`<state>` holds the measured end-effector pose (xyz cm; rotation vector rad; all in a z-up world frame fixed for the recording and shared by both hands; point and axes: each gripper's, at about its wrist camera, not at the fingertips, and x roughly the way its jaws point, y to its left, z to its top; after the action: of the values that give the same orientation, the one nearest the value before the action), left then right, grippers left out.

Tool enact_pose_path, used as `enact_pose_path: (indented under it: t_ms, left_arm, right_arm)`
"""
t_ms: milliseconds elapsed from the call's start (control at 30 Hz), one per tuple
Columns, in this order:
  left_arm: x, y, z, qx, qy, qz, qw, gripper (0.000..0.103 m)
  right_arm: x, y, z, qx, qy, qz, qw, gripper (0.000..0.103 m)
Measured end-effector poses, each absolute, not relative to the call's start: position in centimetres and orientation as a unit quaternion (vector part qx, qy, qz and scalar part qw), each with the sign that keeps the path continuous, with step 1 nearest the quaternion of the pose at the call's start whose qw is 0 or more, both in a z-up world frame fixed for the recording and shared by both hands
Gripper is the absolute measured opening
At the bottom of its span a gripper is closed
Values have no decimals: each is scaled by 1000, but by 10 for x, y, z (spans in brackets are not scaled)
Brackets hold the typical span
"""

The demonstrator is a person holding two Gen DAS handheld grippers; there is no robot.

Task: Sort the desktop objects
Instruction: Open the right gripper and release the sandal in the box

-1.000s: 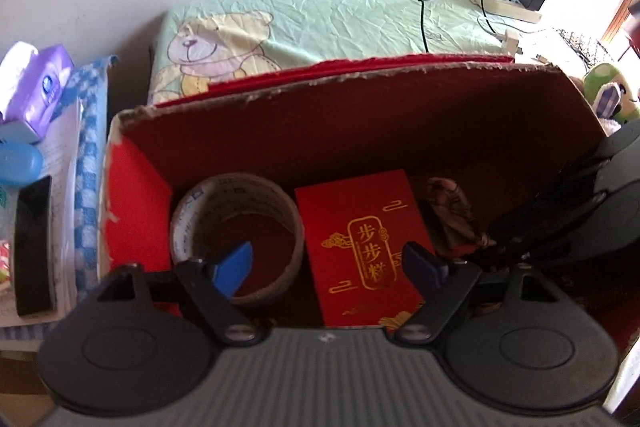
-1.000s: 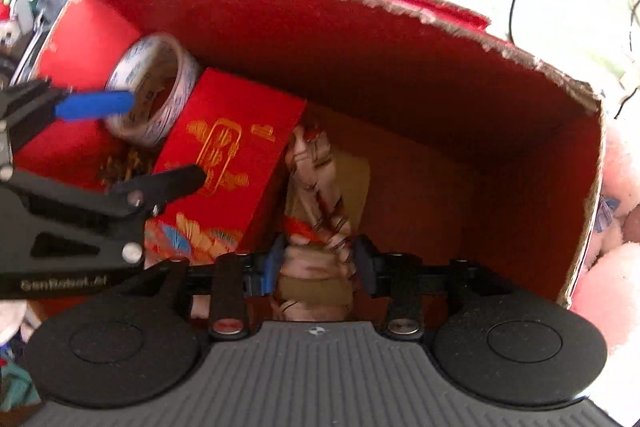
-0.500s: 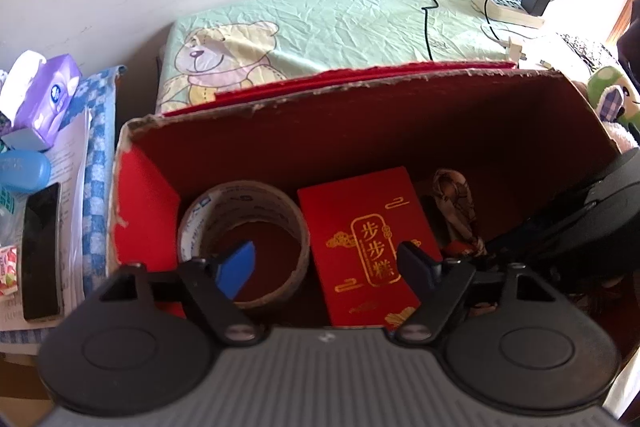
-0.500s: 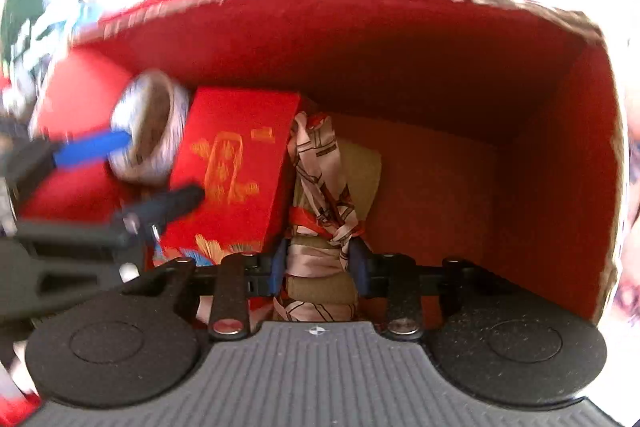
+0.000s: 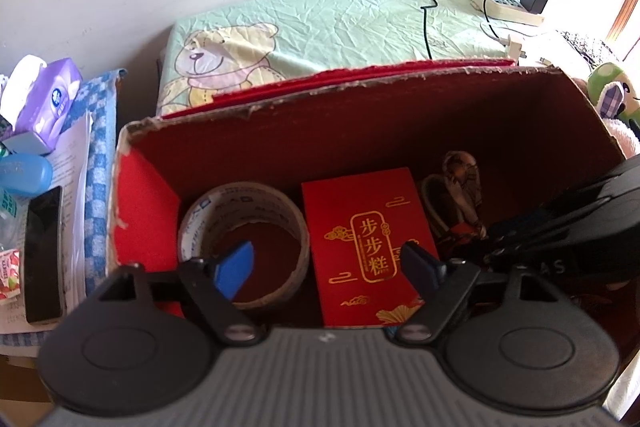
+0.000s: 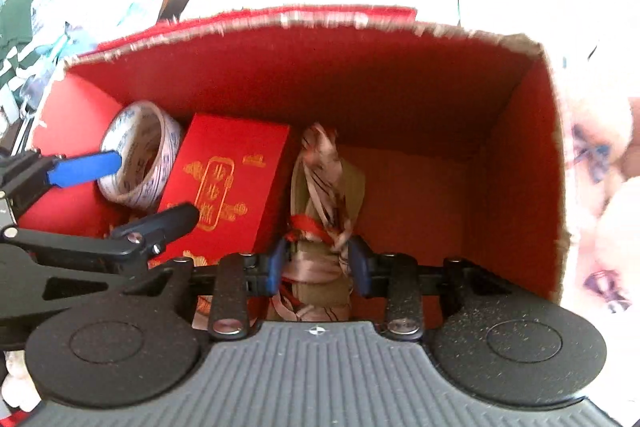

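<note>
A red cardboard box (image 5: 360,131) holds a roll of clear tape (image 5: 244,235) at the left and a red envelope with gold characters (image 5: 368,243) in the middle. A scarf-wrapped olive bundle (image 5: 460,187) lies to the right of them. My left gripper (image 5: 328,265) hangs open over the tape and envelope, touching neither. In the right wrist view, my right gripper (image 6: 318,267) is shut on the near end of the bundle (image 6: 324,187), low inside the box (image 6: 320,75). The tape (image 6: 140,155), envelope (image 6: 228,179) and left gripper (image 6: 154,187) show at the left.
Left of the box lie a purple tissue pack (image 5: 44,95), a blue case (image 5: 24,173) and a black phone (image 5: 42,255) on papers. Behind it are a bear-print cloth (image 5: 320,23) and a power strip with charger (image 5: 508,3). Plush toys (image 5: 610,95) crowd the right side.
The left gripper has drawn back a little and stays open. The right gripper has swung to face the box squarely, still shut on the bundle.
</note>
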<state>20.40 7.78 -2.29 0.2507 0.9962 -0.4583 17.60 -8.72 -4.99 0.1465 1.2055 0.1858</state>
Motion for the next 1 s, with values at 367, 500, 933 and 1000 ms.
enact_pose_path:
  t_ms: [367, 500, 933, 1000]
  left_arm:
    - [206, 76, -24, 125, 475, -214, 844, 83]
    - [206, 76, -24, 127, 476, -211, 844, 83]
    - [205, 75, -24, 133, 474, -198, 848, 81]
    - [204, 75, -24, 136, 471, -198, 849, 81]
  right_arm:
    - [178, -85, -35, 114, 478, 76, 868, 26]
    - [176, -91, -30, 121, 461, 66, 876, 17]
    - [173, -91, -29, 110, 450, 71, 883, 16]
    - [174, -91, -29, 106, 454, 69, 882, 16]
